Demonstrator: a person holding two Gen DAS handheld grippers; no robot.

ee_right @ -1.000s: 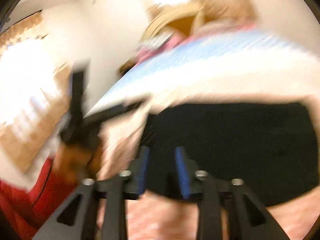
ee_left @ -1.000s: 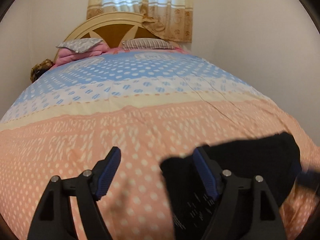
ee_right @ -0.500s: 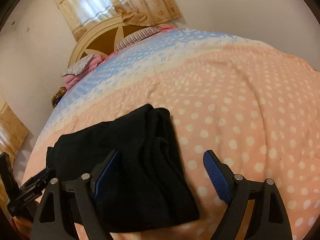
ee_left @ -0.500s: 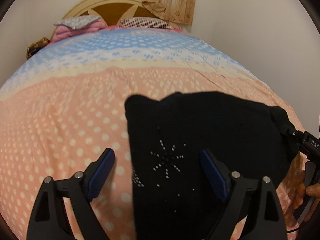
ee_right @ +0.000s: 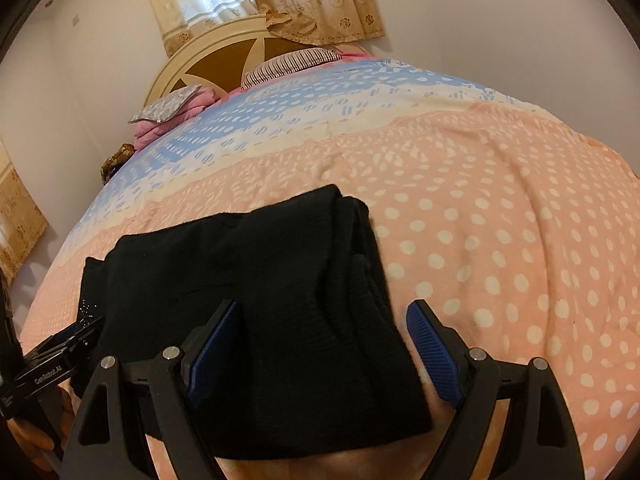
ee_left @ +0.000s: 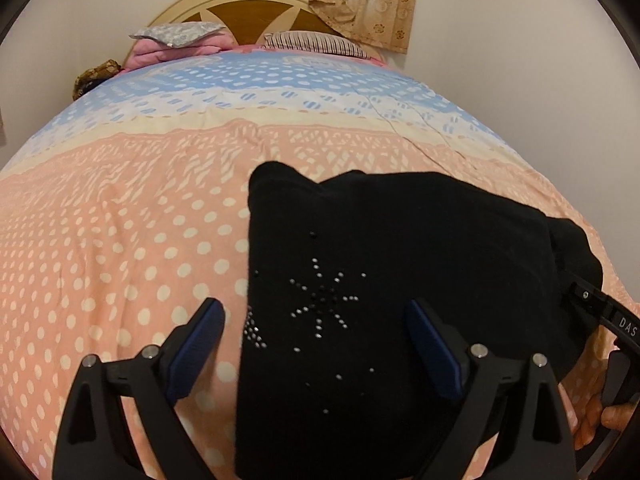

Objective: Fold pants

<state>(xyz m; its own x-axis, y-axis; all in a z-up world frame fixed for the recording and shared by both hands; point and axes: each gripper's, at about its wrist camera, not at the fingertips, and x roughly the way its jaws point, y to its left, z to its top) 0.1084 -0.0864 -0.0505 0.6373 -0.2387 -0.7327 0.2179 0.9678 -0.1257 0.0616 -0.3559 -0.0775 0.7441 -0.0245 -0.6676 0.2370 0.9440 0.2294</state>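
Nearest the cameras, both grippers stand released above the pants (ee_left: 400, 248). The left gripper (ee_left: 316, 344) has its blue fingers (ee_left: 200, 340) spread wide either side of the near-left edge of the cloth, one pad over the bedspread (ee_left: 120, 220), the other over black fabric, neither pressing on it. The right gripper (ee_right: 324, 344) likewise straddles the near-right end of the bundle, fingers (ee_right: 432, 344) apart and clear of the cloth. Both pairs have just been opening over the last second, the left a little further in the last half second; a second ago the right pair was much narrower, close over the black cloth, though blur hides whether it gripped.

Just beyond the fingers, the pants lie on the peach, dotted part of the bed as a compact black rectangle, layers stacked at the right edge and a rhinestone star (ee_left: 320, 300) showing near the left. Half a second ago the bundle had the same shape, so it looks settled.

Farther off, pillows (ee_left: 312, 42) and the headboard (ee_left: 248, 8) sit well apart from it. The letting-go suggests the fold is done or nearly so.
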